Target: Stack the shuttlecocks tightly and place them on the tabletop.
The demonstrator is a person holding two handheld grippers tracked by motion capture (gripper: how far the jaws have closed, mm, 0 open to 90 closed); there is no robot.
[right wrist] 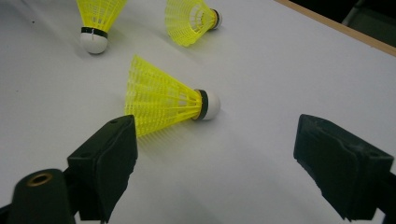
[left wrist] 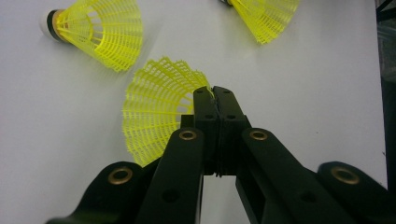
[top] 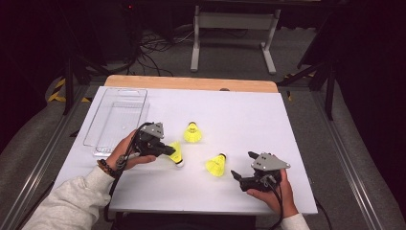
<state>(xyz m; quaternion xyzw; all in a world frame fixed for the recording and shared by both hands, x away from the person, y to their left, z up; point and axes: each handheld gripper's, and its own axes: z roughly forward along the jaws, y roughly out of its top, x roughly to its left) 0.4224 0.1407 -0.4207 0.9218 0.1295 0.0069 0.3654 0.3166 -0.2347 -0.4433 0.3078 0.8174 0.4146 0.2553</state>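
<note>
Black jaws of my left tongs (left wrist: 215, 100) are pressed together on the skirt rim of one yellow shuttlecock (left wrist: 156, 109); the mesh is pinched between the pads, so I have it, though it looks barely off the white table (top: 268, 120), if lifted at all. It sits left of the table's middle, its cork toward the near edge. My right tongs (right wrist: 215, 149) stand spread wide near the front right corner, holding nothing, with a second shuttlecock (right wrist: 163, 98) lying on its side just ahead of the jaws. A third shuttlecock (top: 192, 132) stands on the table near the middle, toward the far edge. A clear tray (top: 98, 127) lies along the left edge with nothing in it that I can see.

I judge the work just begun: sorting the shuttlecocks into the tray seems the aim, none is in yet, one is gripped, and two wait.
</note>
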